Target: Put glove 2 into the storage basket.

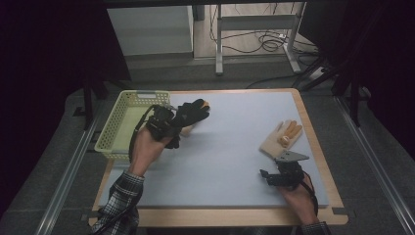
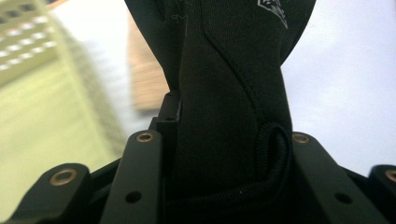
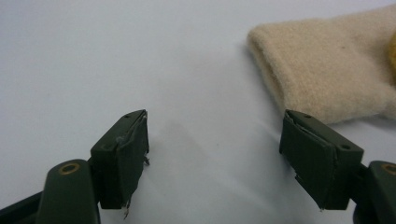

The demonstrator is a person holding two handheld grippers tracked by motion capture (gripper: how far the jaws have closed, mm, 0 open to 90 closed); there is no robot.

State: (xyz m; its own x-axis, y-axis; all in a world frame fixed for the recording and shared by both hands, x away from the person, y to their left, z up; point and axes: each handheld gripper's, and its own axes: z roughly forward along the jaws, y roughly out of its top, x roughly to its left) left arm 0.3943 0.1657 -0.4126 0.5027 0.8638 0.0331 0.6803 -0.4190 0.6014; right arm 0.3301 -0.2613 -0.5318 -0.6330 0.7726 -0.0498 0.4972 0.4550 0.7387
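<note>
Black glove [image 2: 224,93] smooth matt knit; beige glove [image 3: 327,70] fuzzy wool.

Bench [image 1: 313,147] with pale blue top and wooden edging, standing on grey floor [image 1: 372,147]. Behind it, a white panel [image 1: 149,29], a metal frame's legs [image 1: 219,44] and loose cables [image 1: 266,41]; dark surroundings on both sides.

High view dim, dark at both side edges, table mat [image 1: 235,147] evenly lit – left gripper view motion-blurred over basket [image 2: 42,93], black glove [image 2: 224,93] soft

Pale basket [image 1: 113,128] — grey mat [image 1: 230,161] — wooden table [image 1: 320,161].
</note>
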